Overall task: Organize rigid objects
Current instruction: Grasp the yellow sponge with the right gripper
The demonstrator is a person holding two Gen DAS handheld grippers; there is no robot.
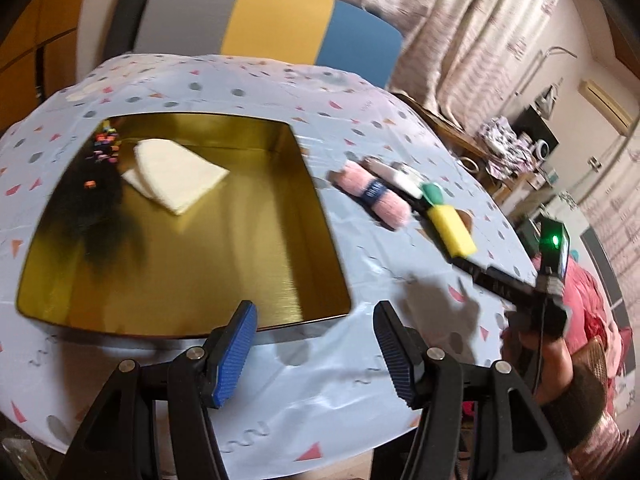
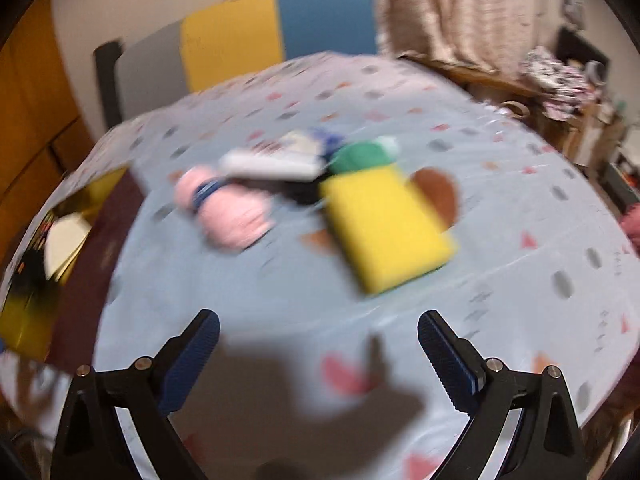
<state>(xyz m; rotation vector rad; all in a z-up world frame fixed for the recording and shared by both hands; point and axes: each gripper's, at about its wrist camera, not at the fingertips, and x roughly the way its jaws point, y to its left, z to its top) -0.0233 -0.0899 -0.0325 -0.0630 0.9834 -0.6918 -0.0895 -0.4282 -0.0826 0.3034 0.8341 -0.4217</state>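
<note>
A gold tin tray (image 1: 224, 264) lies on the table at the left; in it are a folded white cloth (image 1: 176, 176) and a black furry item with coloured beads (image 1: 96, 208). To its right lies a row of things: a pink roll with a blue band (image 1: 374, 196), a white tube (image 1: 396, 176), a green item (image 1: 433, 193) and a yellow sponge (image 1: 452, 230). My left gripper (image 1: 316, 356) is open and empty at the tray's near edge. In the blurred right wrist view my right gripper (image 2: 318, 356) is open and empty, short of the yellow sponge (image 2: 386, 226) and the pink roll (image 2: 228, 210).
The table wears a light blue patterned cloth (image 1: 320, 392). A chair with a grey, yellow and blue back (image 1: 276, 32) stands behind it. Curtains and cluttered shelves (image 1: 516, 140) are at the right. The right hand-held gripper's body (image 1: 548, 272) reaches over the table's right edge.
</note>
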